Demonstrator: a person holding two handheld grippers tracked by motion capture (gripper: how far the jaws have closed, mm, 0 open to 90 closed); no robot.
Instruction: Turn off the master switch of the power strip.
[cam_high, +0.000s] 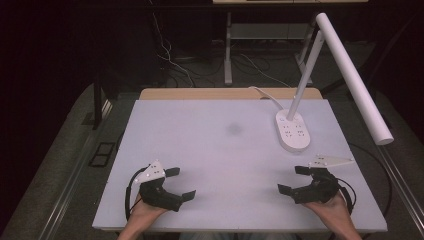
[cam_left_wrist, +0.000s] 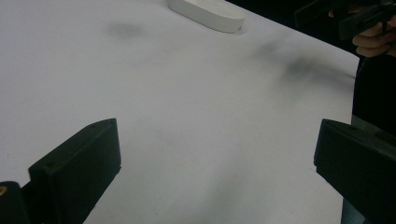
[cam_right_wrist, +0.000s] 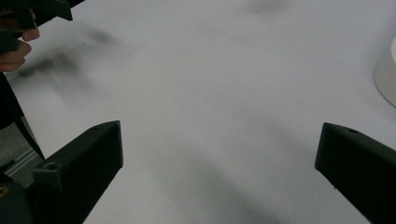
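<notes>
Left gripper: black two-jaw gripper (cam_high: 180, 184) in the person's left hand (cam_high: 145, 210), jaws spread wide, nothing between them.
Right gripper: black two-jaw gripper (cam_high: 294, 179), likewise wide open and empty, jaws pointing toward the left one.
Table: flat white rectangular tabletop (cam_high: 220, 150); bare surface lies between both pairs of jaws.
Lamp: white desk lamp with oval base (cam_high: 293, 131), beyond the right gripper's jaws; the high view shows its arm and long tube head.
Left gripper view: lamp base (cam_left_wrist: 208, 14) far ahead, the other gripper at upper right.
Right gripper view: base edge (cam_right_wrist: 386, 74) at far right.
Smudge: faint grey mark (cam_high: 234, 128) ahead of both grippers.
</notes>
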